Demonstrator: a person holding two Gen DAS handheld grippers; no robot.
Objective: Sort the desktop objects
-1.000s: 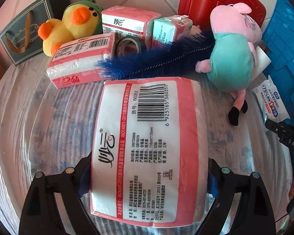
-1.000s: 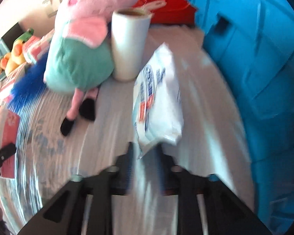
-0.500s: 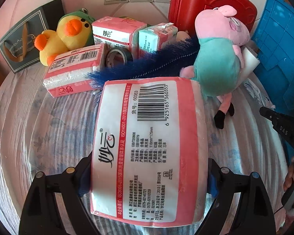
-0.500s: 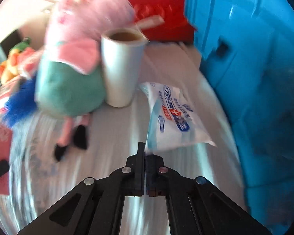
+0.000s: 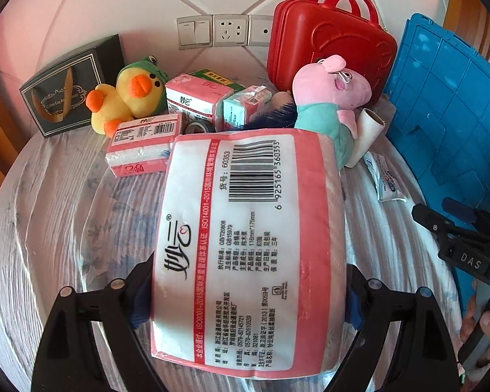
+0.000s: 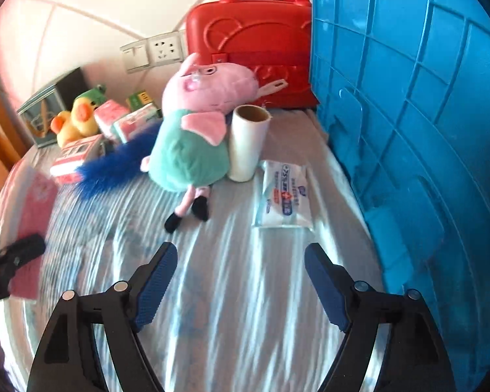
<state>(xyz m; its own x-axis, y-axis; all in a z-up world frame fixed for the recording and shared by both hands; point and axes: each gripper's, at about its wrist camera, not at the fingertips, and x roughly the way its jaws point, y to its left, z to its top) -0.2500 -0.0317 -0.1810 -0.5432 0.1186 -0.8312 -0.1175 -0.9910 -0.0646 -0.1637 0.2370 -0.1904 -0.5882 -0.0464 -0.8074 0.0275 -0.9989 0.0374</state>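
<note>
Tissue pack point(image 5: 248, 254) lengthwise between left tongs point(image 5: 245, 297), barcode end forward.

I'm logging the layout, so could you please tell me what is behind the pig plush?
Behind the pig plush stands a red case, with a white roll upright beside the plush. The case's lower left is covered by the plush.

The tissue pack point(image 5: 245, 248) reads "6 925165 360353" and "ISO9001-2015"; the right gripper point(image 5: 470, 263) reads "DAS".
</note>
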